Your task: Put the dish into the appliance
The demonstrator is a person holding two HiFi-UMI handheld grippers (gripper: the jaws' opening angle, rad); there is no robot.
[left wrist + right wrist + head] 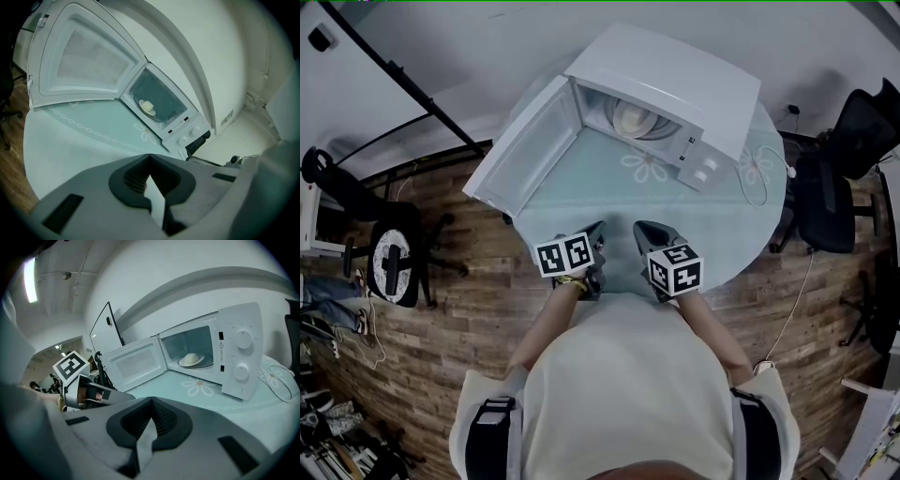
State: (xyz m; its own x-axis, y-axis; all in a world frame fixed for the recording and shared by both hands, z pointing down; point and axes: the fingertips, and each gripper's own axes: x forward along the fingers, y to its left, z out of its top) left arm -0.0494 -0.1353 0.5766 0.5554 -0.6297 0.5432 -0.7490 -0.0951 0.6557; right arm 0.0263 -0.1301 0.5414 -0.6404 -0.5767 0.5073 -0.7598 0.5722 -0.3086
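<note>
Plainly, from the head view, the dish (633,117) already sits inside the microwave (675,84), whose door (530,150) hangs wide open to the left over the round table (609,202). The left gripper (598,230) and the right gripper (642,230) are held side by side at the near edge of the table, close to the person's body and well apart from the appliance.

In the left gripper view, the jaws meet at their tips with nothing between them. The gripper looks across the bare table toward the open cavity, where the dish (147,107) rests on the floor of the oven.

In the right gripper view, that gripper's jaws are likewise pressed together and empty. The dish (191,359) shows through the opening, to the left of the two knobs.

By my reading the placing is done and only the door is left, if anything. To close it well, the left gripper, being nearer, should push with its closed tips on the door's outer free edge. It should follow the door's arc gently so the microwave does not slide, while the right gripper keeps clear of the swing.
</note>
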